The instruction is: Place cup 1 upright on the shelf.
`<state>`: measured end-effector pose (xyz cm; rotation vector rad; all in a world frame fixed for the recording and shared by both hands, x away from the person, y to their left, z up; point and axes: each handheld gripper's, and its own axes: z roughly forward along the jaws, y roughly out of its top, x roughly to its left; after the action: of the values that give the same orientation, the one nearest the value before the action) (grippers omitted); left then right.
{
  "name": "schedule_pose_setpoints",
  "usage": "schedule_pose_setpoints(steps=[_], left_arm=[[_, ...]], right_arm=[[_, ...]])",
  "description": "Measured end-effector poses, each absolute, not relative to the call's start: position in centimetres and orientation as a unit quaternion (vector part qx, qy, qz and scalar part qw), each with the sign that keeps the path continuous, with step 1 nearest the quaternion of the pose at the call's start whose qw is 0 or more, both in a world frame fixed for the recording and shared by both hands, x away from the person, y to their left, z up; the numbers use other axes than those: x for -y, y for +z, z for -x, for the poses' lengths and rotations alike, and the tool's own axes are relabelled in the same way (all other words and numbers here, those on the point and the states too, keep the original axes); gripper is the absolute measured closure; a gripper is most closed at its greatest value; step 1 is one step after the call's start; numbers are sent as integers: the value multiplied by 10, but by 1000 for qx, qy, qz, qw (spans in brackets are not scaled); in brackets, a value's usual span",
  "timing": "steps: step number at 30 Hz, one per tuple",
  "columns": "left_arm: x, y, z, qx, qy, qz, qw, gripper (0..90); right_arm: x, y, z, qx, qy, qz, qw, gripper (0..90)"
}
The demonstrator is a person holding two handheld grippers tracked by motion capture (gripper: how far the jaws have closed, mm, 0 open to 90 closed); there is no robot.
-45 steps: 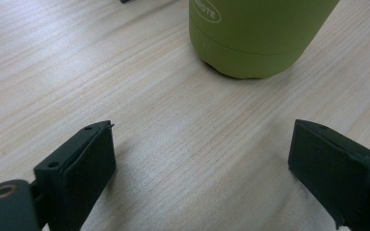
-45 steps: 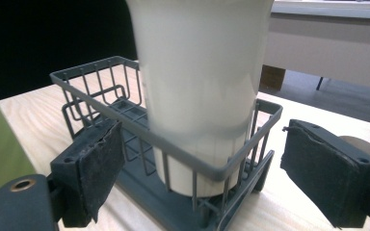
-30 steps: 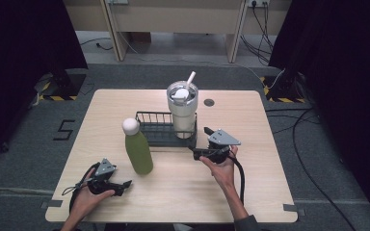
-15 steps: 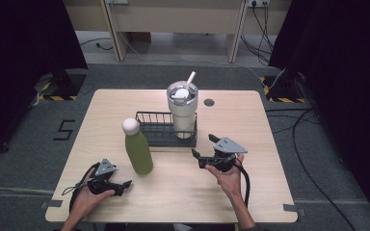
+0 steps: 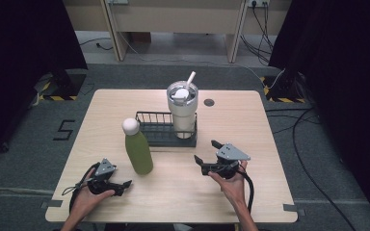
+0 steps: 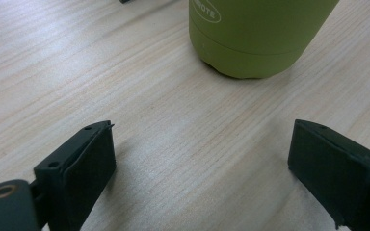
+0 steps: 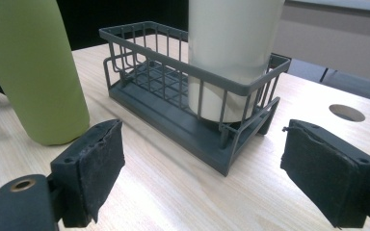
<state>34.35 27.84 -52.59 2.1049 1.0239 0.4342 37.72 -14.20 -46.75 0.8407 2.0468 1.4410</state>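
Dark wire basket (image 5: pixel 161 131) sits mid-table (image 5: pixel 250 192), the white tumbler (image 5: pixel 182 111) upright inside its right end; the green bottle (image 5: pixel 138 149) stands just beside the basket's front left corner; right gripper (image 5: pixel 207 155), jaws spread wide, holds nothing near the basket's front right; left gripper (image 5: pixel 124 185), jaws also apart, lies lower left of the basket.

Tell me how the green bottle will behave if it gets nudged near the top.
The green bottle stands tall on a narrow base, so it would probably tip. Its smooth round body looks slippery and would likely roll once down.
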Motion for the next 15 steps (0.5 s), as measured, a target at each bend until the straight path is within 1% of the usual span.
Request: schedule_pose_setpoints(steps=[7,15], left_arm=[[-278,-526,-343,-399,170,-821,371,86],[-278,-526,-343,-399,170,-821,371,87]], right_arm=[[145,-472,-371,-751,534,-311,233,148],[148,-470,-360,-751,538,-308,228,148]])
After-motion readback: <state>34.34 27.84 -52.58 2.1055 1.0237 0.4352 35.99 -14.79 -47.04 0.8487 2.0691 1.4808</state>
